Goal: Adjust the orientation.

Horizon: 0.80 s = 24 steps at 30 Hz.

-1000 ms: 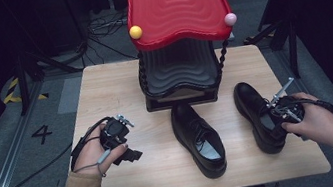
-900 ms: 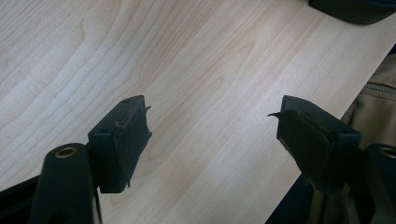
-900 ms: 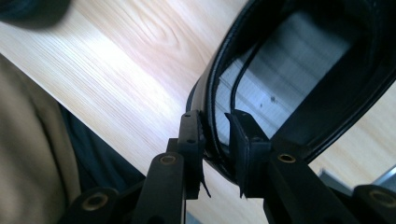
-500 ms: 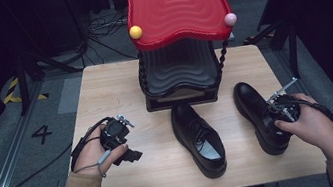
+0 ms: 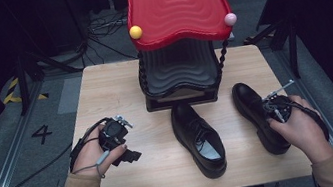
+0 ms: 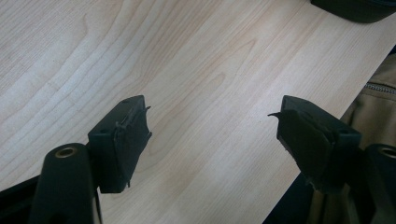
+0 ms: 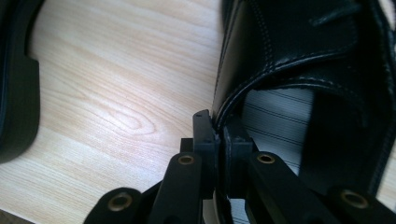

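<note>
Your right tongs (image 7: 218,135) have just closed onto the collar of the right shoe (image 5: 259,114) near the surface's right edge; left tongs (image 6: 210,135) wide, lifting remains.

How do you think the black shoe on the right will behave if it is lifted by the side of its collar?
The right gripper, jaws just closed, pinches only the thin collar edge of the right shoe, so that edge will probably flex. Gripped near the heel, the shoe will likely hang toe-down and swing. The glossy leather looks smooth, so it might slip.
</note>
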Each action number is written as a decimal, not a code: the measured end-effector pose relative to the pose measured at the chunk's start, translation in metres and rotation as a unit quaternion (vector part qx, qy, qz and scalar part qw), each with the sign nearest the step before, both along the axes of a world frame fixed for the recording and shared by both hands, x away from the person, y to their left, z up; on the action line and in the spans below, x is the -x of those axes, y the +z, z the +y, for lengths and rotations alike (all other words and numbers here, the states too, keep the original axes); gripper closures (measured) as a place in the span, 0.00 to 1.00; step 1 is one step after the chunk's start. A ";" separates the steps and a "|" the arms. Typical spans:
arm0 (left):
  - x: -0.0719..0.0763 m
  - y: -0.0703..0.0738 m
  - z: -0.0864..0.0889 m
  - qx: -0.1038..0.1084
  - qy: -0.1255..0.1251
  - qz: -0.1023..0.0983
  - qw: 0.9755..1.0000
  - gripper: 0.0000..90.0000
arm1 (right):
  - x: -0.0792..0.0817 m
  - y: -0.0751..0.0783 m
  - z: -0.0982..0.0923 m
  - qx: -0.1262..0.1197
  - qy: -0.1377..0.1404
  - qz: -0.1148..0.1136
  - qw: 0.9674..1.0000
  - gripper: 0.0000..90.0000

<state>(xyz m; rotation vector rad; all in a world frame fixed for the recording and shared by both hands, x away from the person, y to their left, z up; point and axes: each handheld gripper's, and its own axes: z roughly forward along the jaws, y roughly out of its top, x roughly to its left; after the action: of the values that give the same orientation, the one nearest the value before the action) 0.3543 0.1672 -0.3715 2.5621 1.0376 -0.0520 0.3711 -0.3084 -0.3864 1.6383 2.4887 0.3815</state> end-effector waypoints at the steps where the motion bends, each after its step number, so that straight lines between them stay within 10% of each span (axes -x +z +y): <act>1: 0.000 0.000 0.000 0.000 0.000 0.000 1.000 0.28 | 0.002 0.003 -0.001 -0.004 -0.004 -0.003 1.000 0.97; 11: -0.001 -0.001 -0.002 -0.001 -0.003 -0.001 1.000 0.28 | 0.034 0.032 0.025 -0.022 0.066 -0.029 0.997 0.97; 24: -0.001 0.000 0.001 0.001 -0.001 0.000 1.000 0.28 | 0.026 0.030 0.076 -0.020 0.127 -0.051 0.990 0.97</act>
<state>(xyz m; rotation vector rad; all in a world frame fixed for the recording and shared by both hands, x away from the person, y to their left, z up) 0.3550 0.1678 -0.3719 2.5601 1.0352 -0.0532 0.3453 -0.2322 -0.3565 1.2804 2.6308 0.5339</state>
